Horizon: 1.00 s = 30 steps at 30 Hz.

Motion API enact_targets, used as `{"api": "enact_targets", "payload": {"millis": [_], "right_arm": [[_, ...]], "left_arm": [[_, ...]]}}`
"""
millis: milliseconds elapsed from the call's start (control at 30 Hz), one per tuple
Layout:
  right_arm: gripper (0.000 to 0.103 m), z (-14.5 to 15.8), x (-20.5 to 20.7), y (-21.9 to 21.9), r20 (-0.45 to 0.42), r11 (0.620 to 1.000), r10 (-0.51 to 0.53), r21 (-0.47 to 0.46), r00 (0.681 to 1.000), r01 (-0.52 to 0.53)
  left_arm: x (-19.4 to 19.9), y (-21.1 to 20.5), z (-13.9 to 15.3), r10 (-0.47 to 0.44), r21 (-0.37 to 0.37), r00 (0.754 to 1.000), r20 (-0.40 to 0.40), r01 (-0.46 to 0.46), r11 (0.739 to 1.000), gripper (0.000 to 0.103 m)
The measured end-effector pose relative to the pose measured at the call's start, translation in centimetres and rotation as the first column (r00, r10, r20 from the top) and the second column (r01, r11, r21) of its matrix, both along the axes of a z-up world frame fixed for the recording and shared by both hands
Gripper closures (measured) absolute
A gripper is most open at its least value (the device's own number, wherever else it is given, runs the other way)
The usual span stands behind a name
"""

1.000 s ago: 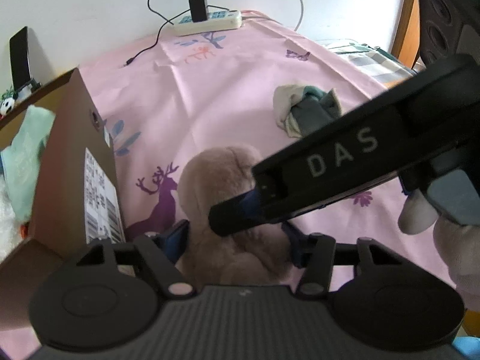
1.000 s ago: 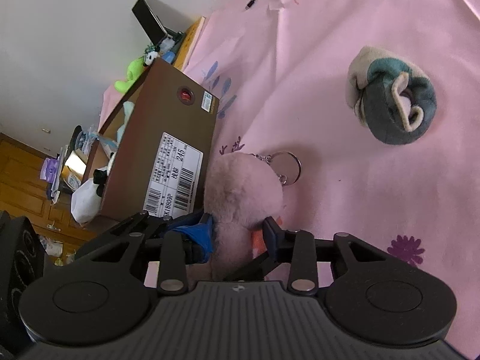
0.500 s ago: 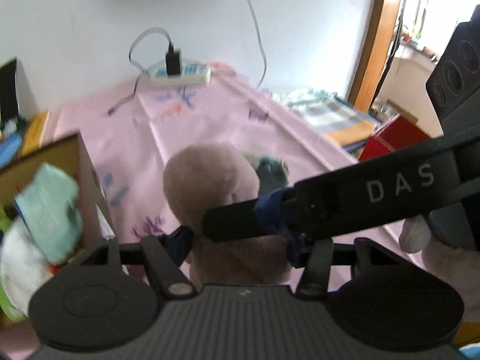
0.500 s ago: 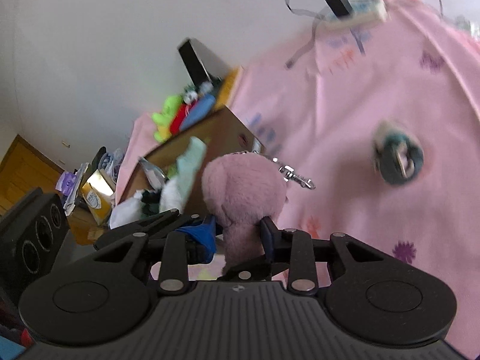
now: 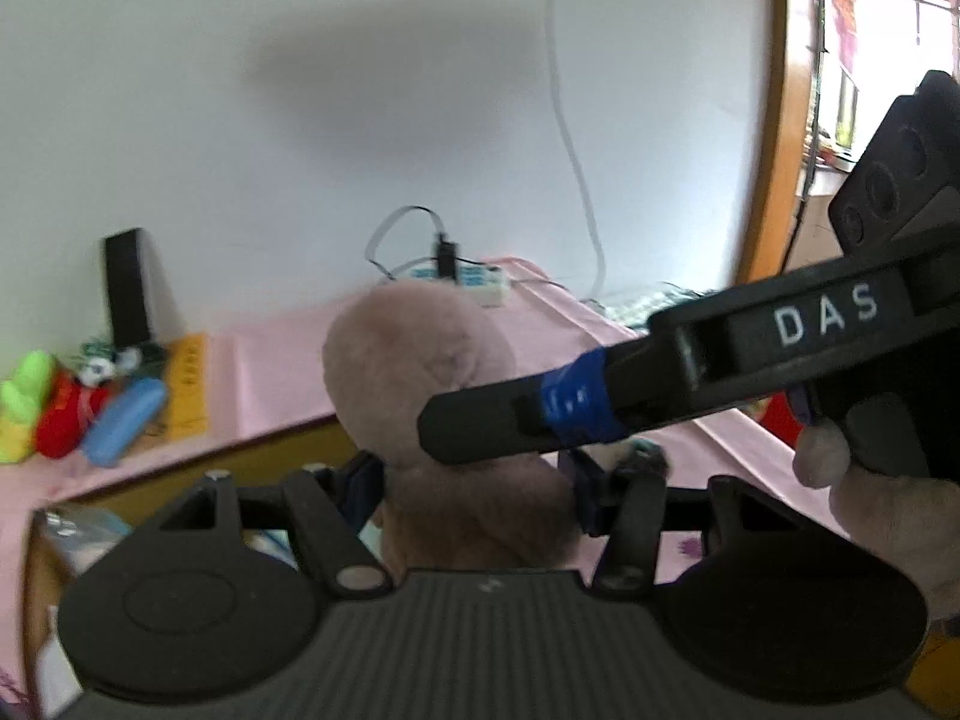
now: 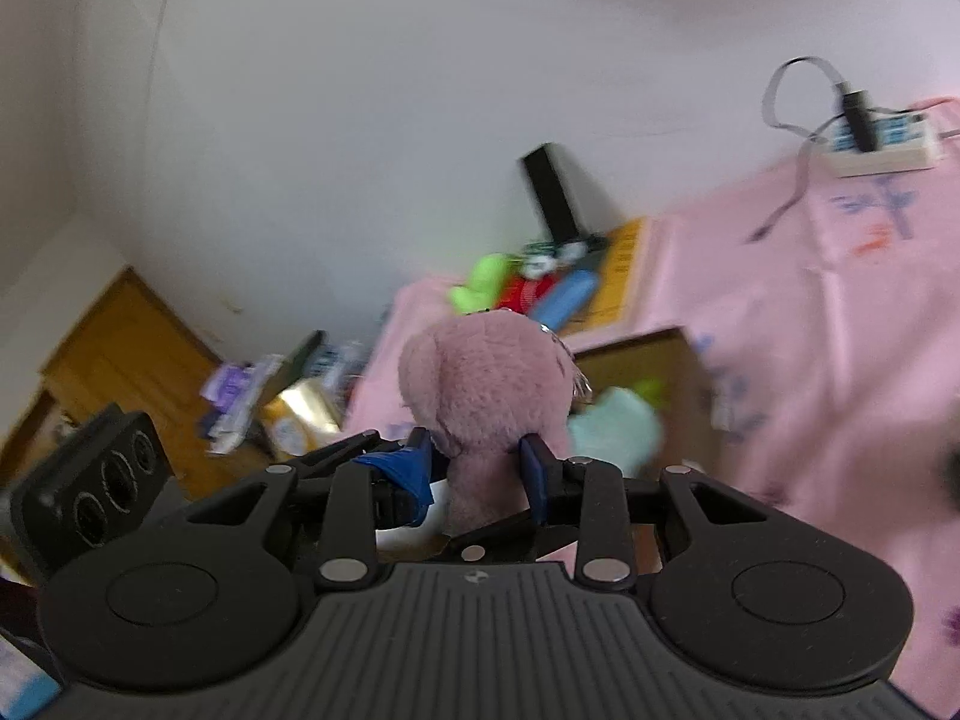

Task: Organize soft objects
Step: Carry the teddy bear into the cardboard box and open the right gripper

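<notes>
A dusty-pink plush toy [image 5: 420, 360] hangs in the air, held by both grippers. My left gripper [image 5: 468, 480] is shut on its wide lower body. My right gripper [image 6: 477, 456] has been closing and pinches a narrow part of the plush toy [image 6: 486, 378], whose metal keyring [image 6: 576, 384] dangles at its right side. The right gripper's long black finger [image 5: 540, 414] crosses in front of the toy in the left wrist view. Just beyond the toy stands an open cardboard box [image 6: 678, 360] with a mint cloth [image 6: 618, 426] inside.
A pink tablecloth [image 6: 840, 360] covers the table. A power strip [image 5: 480, 285] with a plugged charger lies by the white wall. Green, red and blue soft toys [image 5: 60, 408] lie near a black stand [image 5: 126, 288]. A person's hand [image 5: 822, 456] holds the right gripper.
Both grippers have risen together, lifting the plush toy off the pink cloth. Both views now tilt up toward the wall, and the box's open top shows behind the toy.
</notes>
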State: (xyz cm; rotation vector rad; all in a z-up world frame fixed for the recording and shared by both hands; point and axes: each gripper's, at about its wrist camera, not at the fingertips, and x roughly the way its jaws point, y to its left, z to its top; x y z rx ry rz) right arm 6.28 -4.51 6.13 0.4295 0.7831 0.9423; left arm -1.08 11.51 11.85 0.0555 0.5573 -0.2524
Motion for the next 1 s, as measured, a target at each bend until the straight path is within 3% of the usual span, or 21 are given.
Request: {"api": "enact_targets", "payload": {"millis": [200,400,567,1000], "right_arm": [[0.088,-1.5,2.6,4.5,-0.072,0.995,0.096,0.027,0.993,-0.094],[0.088,-4.9,4.8,6.8,-0.164,0.995,0.098,-0.009,0.982,-0.100],[0.088,-5.9,5.4,7.5,-0.108,0.993,0.046,-0.105,0.993,-0.057],[0.088,-7.6,7.4,8.0,0.024,0.958,-0.061,-0.280,0.998,0.065]], "left_arm": [[1.0,4.2,-1.1,0.071,-0.008,0.996,-0.052,-0.071,0.997,0.050],[3.6,7.3,-4.8,0.096,-0.069,0.984,-0.149,-0.107,0.992,0.050],[6.1,8.7,-7.1,0.092,-0.147,0.976,-0.199,-0.123,0.981,0.049],[9.6,8.0,-10.0,0.052,-0.134,0.967,-0.248,-0.088,0.987,0.046]]}}
